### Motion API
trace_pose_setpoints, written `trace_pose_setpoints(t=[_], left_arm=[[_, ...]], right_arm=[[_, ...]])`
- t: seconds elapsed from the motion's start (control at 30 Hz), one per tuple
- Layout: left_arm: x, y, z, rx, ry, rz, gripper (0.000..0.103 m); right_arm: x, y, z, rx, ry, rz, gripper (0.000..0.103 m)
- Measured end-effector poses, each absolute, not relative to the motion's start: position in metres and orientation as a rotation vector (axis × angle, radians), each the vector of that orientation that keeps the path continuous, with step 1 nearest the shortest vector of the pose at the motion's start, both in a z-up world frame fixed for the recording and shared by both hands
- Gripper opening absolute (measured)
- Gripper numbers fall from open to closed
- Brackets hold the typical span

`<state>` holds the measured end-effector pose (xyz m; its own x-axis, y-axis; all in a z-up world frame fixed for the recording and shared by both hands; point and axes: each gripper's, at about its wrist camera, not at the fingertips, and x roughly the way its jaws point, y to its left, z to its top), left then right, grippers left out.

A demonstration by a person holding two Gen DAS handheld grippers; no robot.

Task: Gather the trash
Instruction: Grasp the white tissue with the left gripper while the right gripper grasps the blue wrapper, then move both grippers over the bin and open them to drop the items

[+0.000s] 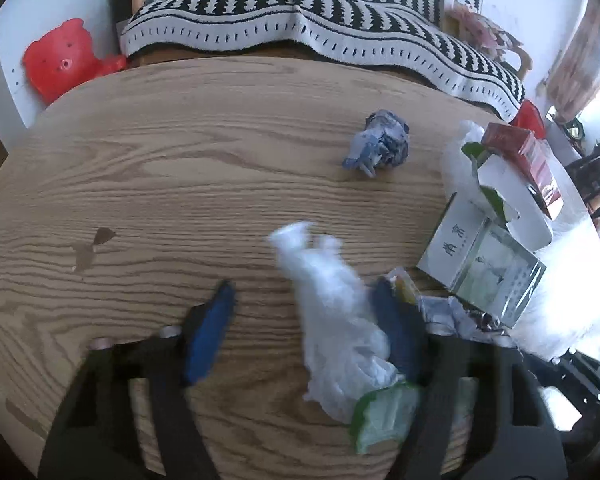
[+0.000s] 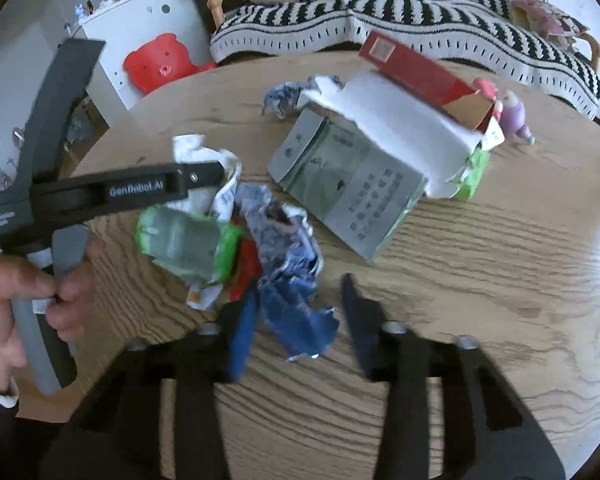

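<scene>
Both grippers are down over the wooden tabletop and it's a busy patch of litter here. The left gripper has its blue fingers spread apart, with a white plastic bag lying between them against the right-hand finger; whether that finger actually presses it, I cannot tell. A crumpled blue-grey paper ball sits further out, well apart. Over on the right wrist view, the right gripper stands with its jaws parted around a crumpled blue wrapper, the left finger touching it, the right one clear. Just beyond lies a green wrapper, and behind that a grey carton with a red box on top.
</scene>
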<state>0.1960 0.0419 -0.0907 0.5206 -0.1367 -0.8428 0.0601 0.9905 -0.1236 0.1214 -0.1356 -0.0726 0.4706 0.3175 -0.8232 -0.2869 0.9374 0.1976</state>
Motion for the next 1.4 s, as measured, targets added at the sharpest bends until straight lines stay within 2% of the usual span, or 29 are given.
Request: trace_pose_setpoints(t=[0.03, 0.07, 0.13, 0.2, 0.43, 0.9, 1.13, 1.4], left_arm=[[0.197, 0.042, -0.090, -0.089, 1.023, -0.125, 0.039], [0.197, 0.044, -0.089, -0.101, 1.028, -0.131, 0.032], [0.195, 0.052, -0.083, -0.125, 1.007, -0.106, 0.021], [0.191, 0.060, -0.072, -0.139, 0.967, -0.075, 0.019], [0.168, 0.086, -0.026, -0.221, 0.827, 0.003, 0.018], [0.071, 0.058, 0.013, -0.100, 0.770, -0.110, 0.019], [-0.001, 0.009, 0.004, -0.010, 0.789, -0.250, 0.019], [-0.078, -0.028, -0.044, 0.061, 0.903, -0.379, 0.019]], right_arm=[[0.120, -0.134, -0.071, 0.029, 1.008, 0.364, 0.030], [0.119, -0.134, -0.070, 0.028, 1.005, 0.364, 0.029], [0.114, -0.136, -0.061, 0.026, 0.975, 0.361, 0.028], [0.108, -0.140, -0.048, 0.021, 0.922, 0.341, 0.027], [0.093, -0.174, -0.016, 0.098, 0.839, 0.306, 0.027], [0.034, -0.217, 0.018, 0.135, 0.791, 0.303, 0.027], [-0.015, -0.236, 0.025, 0.157, 0.792, 0.298, 0.027], [-0.093, -0.240, 0.005, 0.146, 0.843, 0.331, 0.027]])
